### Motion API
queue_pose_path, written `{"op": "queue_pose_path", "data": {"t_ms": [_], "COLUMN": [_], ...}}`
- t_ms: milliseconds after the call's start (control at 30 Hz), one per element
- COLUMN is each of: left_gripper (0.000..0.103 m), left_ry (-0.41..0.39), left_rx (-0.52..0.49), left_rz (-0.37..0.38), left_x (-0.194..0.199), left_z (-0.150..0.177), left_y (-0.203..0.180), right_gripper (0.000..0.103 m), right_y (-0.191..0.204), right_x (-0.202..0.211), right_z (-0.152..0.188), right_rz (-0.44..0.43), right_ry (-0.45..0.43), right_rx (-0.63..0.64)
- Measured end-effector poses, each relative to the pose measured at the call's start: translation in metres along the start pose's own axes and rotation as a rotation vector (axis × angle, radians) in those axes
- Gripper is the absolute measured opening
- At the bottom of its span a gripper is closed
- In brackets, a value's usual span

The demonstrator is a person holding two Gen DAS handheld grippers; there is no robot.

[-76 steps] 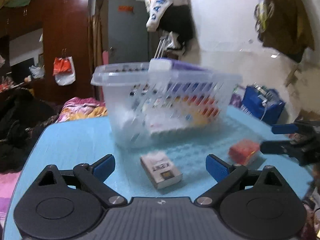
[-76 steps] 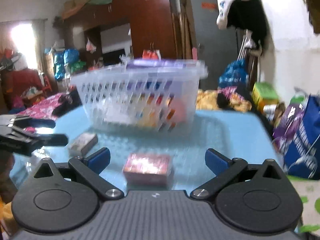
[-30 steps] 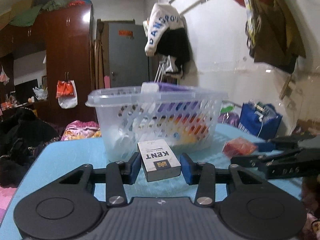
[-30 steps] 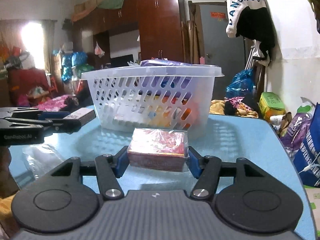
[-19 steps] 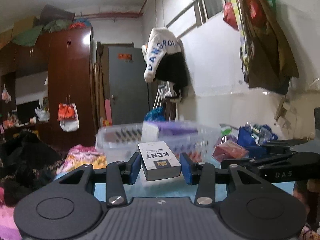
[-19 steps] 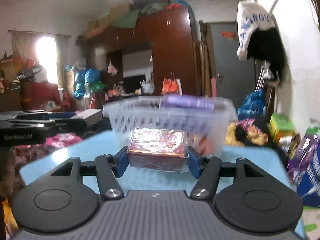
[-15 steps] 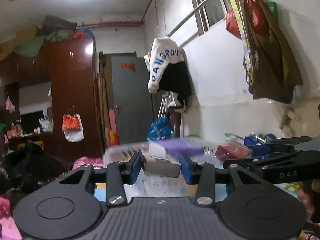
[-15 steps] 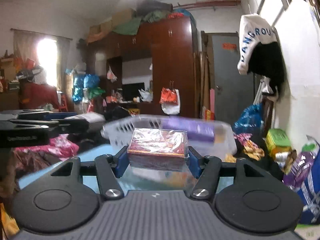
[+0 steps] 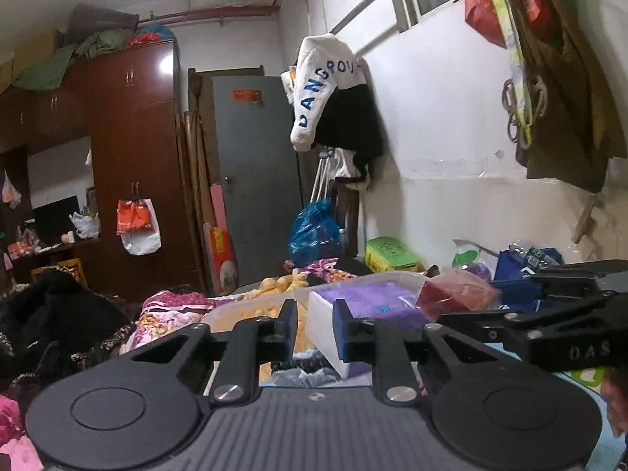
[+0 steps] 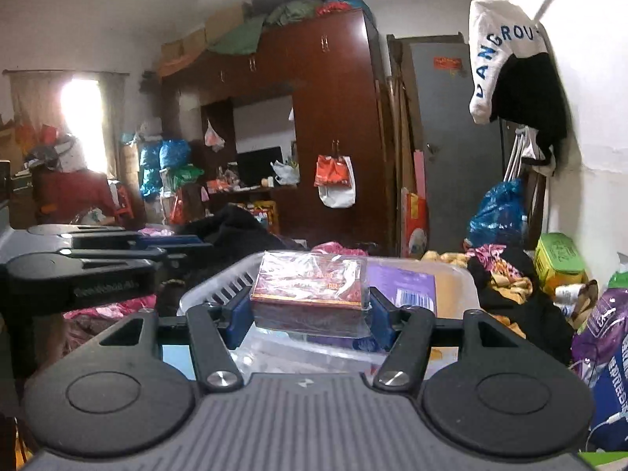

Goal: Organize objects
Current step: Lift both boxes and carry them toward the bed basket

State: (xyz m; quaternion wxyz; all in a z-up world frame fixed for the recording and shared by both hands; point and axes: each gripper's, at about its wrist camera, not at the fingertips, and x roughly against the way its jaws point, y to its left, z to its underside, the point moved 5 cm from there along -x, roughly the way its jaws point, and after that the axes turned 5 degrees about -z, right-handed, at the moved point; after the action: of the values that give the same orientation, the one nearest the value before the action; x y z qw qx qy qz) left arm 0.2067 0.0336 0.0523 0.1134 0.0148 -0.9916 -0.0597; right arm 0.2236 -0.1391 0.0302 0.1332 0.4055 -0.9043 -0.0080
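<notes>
Basket (image 10: 219,288), brown wardrobe (image 10: 333,117), grey door (image 10: 455,137)

Table (image 10: 176,359): light blue, glossy top. Only a small patch shows in the right wrist view, low and left of centre. The rest is out of sight.

On it: one translucent white plastic basket (image 10: 214,292) with a slotted wall and a wide rim. Its near rim (image 9: 243,308) also shows in the left wrist view. Basket base hidden, so contact with the table top not directly seen.
</notes>
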Motion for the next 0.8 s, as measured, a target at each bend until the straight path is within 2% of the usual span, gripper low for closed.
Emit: {"op": "queue_pose_path", "data": {"t_ms": [100,233,300,367,567,633,700,800], "left_gripper": [0.030,0.064,0.074,0.074,0.074,0.073,0.068,0.066], "left_ry": [0.000,0.080,0.135,0.176,0.272,0.271,0.267,0.261], "left_rx": [-0.023,-0.127,-0.175,-0.174,-0.019,-0.011,-0.009,-0.045], "left_rz": [-0.012,-0.020,-0.044,-0.061,0.009,0.020,0.035,0.044], "left_x": [0.021,0.035,0.033,0.030,0.017,0.018,0.025,0.031], "left_z": [0.023,0.077,0.103,0.122,0.146,0.151,0.156,0.161], "left_y": [0.002,0.001,0.004,0.013,0.043,0.044,0.040,0.032], "right_gripper": [0.063,0.063,0.063,0.063,0.063,0.063,0.063,0.063], "right_y": [-0.001,0.002,0.004,0.003,-0.002,-0.002,-0.002,-0.001], "right_x": [0.008,0.028,0.035,0.039,0.045,0.046,0.047,0.049], "right_z": [0.005,0.012,0.016,0.019,0.025,0.026,0.027,0.030], "right_rz": [0.006,0.005,0.010,0.015,0.007,0.000,-0.005,-0.010], "right_ry": [0.000,-0.019,-0.019,-0.017,-0.007,-0.004,-0.002,-0.002], "right_rx": [0.012,0.033,0.050,0.057,0.044,0.039,0.035,0.036]}}
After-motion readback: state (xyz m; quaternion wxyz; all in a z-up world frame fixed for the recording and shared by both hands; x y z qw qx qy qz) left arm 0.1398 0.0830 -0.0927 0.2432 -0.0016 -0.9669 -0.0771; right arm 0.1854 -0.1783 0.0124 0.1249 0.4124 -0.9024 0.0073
